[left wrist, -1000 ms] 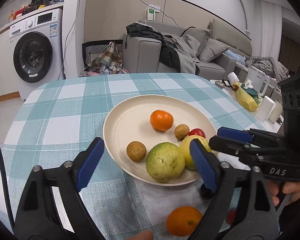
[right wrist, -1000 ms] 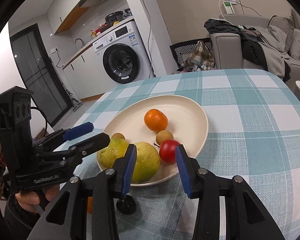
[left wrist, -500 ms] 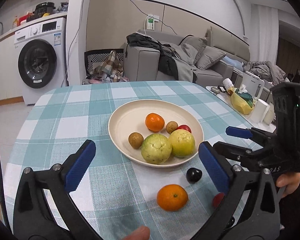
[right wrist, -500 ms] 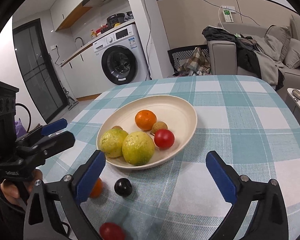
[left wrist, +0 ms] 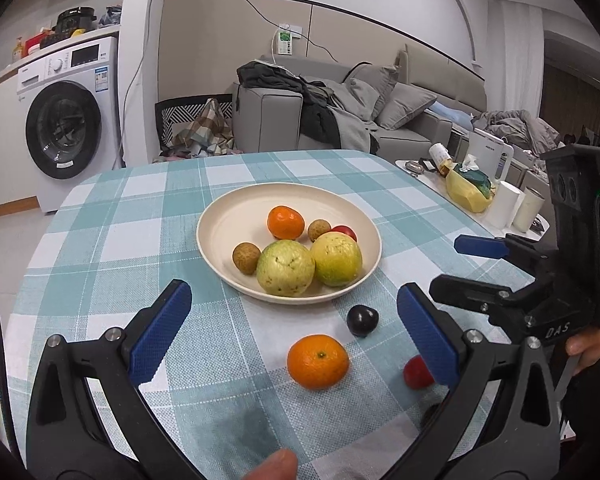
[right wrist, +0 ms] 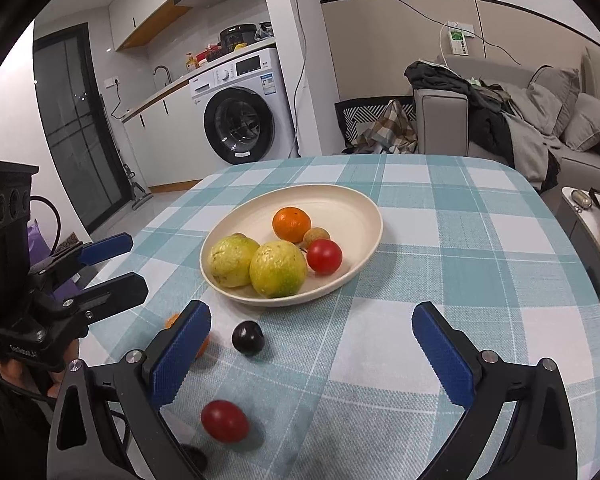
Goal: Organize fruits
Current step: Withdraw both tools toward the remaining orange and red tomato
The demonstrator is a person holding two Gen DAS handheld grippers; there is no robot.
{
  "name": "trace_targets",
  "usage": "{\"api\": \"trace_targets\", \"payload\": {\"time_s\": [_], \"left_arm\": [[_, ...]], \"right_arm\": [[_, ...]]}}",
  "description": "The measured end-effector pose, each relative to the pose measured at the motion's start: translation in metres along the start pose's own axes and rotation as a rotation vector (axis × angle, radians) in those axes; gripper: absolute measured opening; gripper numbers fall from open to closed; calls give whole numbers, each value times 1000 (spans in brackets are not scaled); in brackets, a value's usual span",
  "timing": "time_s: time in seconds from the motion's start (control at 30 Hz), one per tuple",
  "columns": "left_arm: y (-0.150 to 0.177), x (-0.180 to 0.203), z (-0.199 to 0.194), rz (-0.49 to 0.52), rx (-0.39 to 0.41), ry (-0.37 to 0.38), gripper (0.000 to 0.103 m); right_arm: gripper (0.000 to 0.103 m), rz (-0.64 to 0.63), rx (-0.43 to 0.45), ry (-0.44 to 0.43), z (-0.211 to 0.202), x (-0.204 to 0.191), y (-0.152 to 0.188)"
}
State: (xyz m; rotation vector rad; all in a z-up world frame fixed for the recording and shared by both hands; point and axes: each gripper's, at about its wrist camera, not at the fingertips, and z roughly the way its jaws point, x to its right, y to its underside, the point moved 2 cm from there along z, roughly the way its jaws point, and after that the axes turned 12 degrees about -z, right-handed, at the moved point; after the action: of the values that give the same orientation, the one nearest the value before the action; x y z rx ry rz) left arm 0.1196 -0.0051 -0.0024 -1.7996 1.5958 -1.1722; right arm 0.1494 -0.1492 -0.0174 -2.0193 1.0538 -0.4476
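A cream plate (left wrist: 228,216) (right wrist: 356,208) on the checked tablecloth holds two yellow-green guavas (left wrist: 286,267) (right wrist: 278,268), an orange (left wrist: 285,222) (right wrist: 291,224), brown longans (left wrist: 246,257), and a red tomato (right wrist: 324,255). On the cloth in front of the plate lie a loose orange (left wrist: 318,361), a dark plum (left wrist: 363,320) (right wrist: 248,337) and a red tomato (right wrist: 224,420) (left wrist: 416,373). My left gripper (left wrist: 292,334) is open and empty above the loose fruit. My right gripper (right wrist: 314,354) is open and empty; it also shows in the left wrist view (left wrist: 484,268).
A side table at the right holds a yellow bag (left wrist: 468,190) and white cups (left wrist: 508,204). A washing machine (right wrist: 240,120) and a grey sofa (left wrist: 340,116) stand beyond the table. The table's far edge curves off behind the plate.
Both grippers have pulled back from the plate and risen. The right gripper opened wide, leaving the red tomato in the plate. The loose orange, plum and tomato came into view.
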Motion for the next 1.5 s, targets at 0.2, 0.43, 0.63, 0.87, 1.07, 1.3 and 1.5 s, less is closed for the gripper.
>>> {"api": "trace_targets", "payload": {"time_s": [0.2, 0.43, 0.63, 0.87, 1.07, 1.3, 1.5], "left_arm": [[3, 2, -1, -6, 21, 7, 102], [4, 2, 1, -10, 1, 36, 102], [8, 5, 2, 24, -11, 18, 102], [10, 6, 8, 46, -37, -16, 103], [12, 4, 14, 51, -63, -26, 103], [17, 5, 22, 75, -79, -54, 103], [19, 8, 22, 101, -64, -55, 103]], "right_arm": [[103, -47, -55, 1, -4, -11, 11], [103, -55, -112, -23, -3, -18, 22], [103, -82, -161, -47, 0, -28, 28], [103, -85, -216, -75, 5, -34, 32], [103, -65, -265, -112, 12, -37, 38], [102, -52, -269, -128, 14, -35, 38], [97, -67, -282, -121, 14, -33, 38]]}}
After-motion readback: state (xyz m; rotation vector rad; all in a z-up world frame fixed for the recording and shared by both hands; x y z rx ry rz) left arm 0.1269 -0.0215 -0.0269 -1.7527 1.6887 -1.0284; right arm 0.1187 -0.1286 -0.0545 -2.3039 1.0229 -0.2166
